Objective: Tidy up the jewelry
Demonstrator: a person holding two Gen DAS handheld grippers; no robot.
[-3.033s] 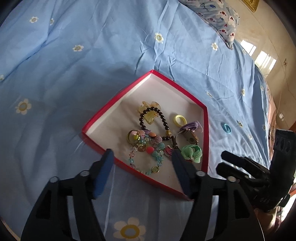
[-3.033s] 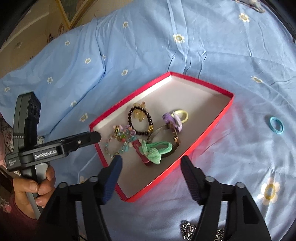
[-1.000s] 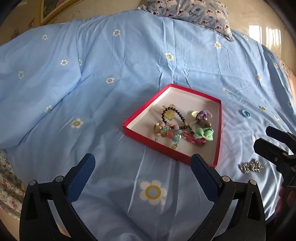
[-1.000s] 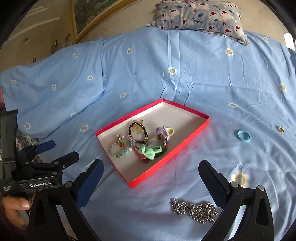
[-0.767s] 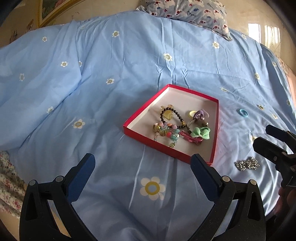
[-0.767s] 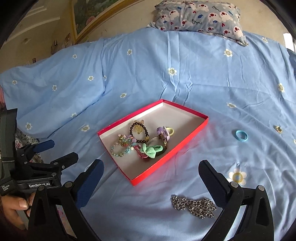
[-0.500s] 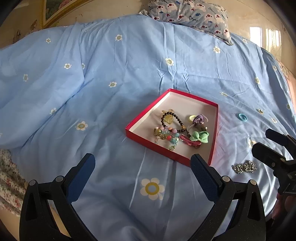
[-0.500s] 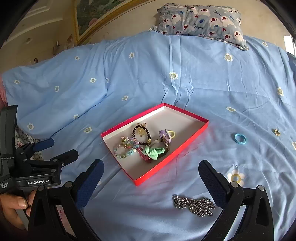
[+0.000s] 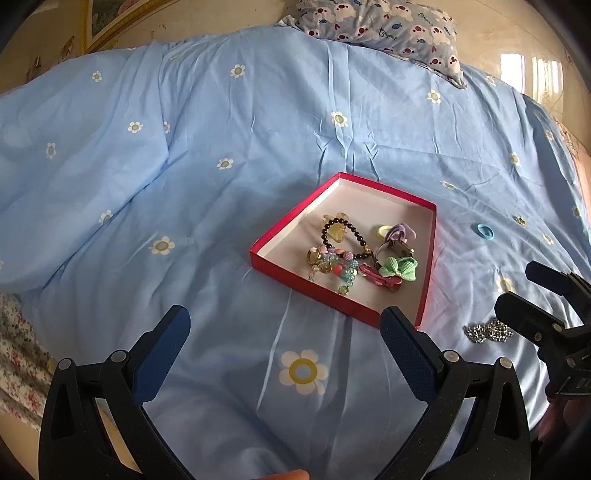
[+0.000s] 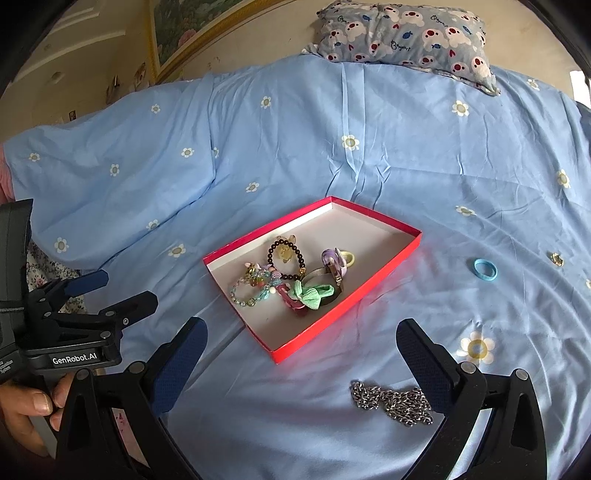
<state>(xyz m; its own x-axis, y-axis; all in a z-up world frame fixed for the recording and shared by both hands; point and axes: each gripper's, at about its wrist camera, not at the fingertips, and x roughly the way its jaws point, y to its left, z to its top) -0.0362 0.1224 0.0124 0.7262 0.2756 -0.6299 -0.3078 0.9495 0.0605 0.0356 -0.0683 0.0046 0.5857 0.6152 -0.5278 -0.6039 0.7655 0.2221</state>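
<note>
Sheet (image 10: 369,110): light blue, printed with small white daisies with yellow centres. Pillow (image 10: 402,26): grey-blue, white bear faces with red and navy marks. Box (image 10: 354,299): red walls, pale cream floor. Contents: dark bead bracelet (image 10: 286,258); pastel bead bracelet (image 10: 255,286) in teal, pink and yellow; mint-green bow (image 10: 314,293); magenta clip (image 10: 291,299); lilac tie (image 10: 332,260); yellow band (image 10: 349,257). On the sheet: sky-blue band (image 10: 484,269); silver chain (image 10: 393,402). Both grippers: black frames, navy textured pads (image 10: 177,365).
</note>
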